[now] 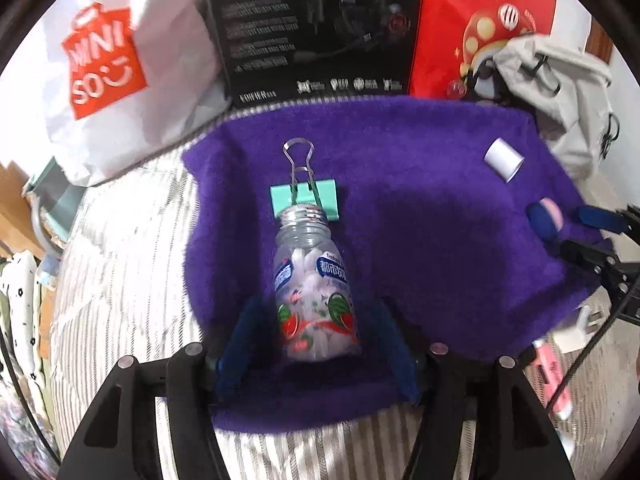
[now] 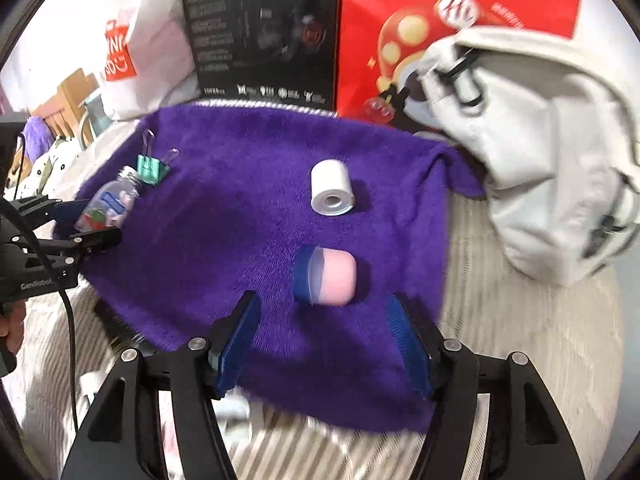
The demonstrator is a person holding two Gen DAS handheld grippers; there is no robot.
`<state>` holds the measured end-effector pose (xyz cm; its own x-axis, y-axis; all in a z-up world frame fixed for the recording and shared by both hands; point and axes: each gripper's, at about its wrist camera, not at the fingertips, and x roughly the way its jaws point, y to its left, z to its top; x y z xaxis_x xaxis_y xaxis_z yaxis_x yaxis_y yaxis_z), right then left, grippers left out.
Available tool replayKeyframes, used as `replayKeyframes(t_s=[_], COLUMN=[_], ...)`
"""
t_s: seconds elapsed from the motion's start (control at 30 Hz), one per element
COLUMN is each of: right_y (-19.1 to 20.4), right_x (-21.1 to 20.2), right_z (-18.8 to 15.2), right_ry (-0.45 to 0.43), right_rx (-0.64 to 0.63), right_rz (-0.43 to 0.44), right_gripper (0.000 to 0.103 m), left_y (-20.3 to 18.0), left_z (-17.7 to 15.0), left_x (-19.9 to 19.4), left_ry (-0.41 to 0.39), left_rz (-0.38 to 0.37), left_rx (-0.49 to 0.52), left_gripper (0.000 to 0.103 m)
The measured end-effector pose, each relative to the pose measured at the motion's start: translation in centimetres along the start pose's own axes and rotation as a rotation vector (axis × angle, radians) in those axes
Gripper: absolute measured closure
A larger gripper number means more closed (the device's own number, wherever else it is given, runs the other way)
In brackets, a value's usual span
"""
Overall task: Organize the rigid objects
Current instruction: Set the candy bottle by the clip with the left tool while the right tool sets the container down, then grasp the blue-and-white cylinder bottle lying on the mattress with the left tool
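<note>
Rigid odds and ends lie scattered on a fuzzy purple towel [image 2: 240, 216] spread over a striped bed cover. On the towel's left part, a clear plastic bottle with watermelon label [image 1: 314, 292] lies on its side, its threaded neck touching a mint-green binder clip [image 1: 306, 200]. The left gripper [image 1: 316, 344] has its blue-padded fingers [image 1: 244, 344] spread wide to either side of the bottle's base, not touching it. Toward the towel's right edge sits a small pink capsule with a dark blue cap [image 2: 326, 276], just ahead of the right gripper [image 2: 324, 344], whose jaws also stand apart and empty. A white paper roll [image 2: 331, 188] rests further back on the towel.

I'd worry about the bottle: it is round and slick, so a squeeze landing off-centre could roll it sideways or shove it into the clip. The plush towel might also bunch under the fingertips.
</note>
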<state>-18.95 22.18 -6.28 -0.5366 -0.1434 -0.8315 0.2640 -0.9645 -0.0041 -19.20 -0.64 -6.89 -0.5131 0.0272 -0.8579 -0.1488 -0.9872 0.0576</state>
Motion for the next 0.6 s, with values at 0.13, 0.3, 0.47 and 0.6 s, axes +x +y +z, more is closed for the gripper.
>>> replayKeyframes(t_s=[0.13,0.3,0.47,0.6], right_y=[-0.2,-0.5,-1.1,-0.5], right_x=[-3.7,-6.9,-8.7,-9.3], right_z=[-1.7,-4.9,-9.0,-10.9], right_ry=[-0.061,-0.088,-0.062,-0.043], right_rx=[0.019,0.086,0.192,0.200], right_rz=[-0.016,-0.012,0.044,0.046], right_gripper=[0.014,0.014,0.014,0.014], left_y=[0.3,0.2,-2.5,-5.3], left_z=[-1.1,-3.6,-6.2,-7.1], left_x=[-2.8,-5.6,-6.8,-5.4], left_ry=[-0.039,-0.034,-0.023,0.035], left_rz=[-0.022,-0.144,-0.218,-0.250], left_rx=[-0.018,-0.126,-0.148,-0.158], left_gripper=[0.022,0.022,0.022,0.022])
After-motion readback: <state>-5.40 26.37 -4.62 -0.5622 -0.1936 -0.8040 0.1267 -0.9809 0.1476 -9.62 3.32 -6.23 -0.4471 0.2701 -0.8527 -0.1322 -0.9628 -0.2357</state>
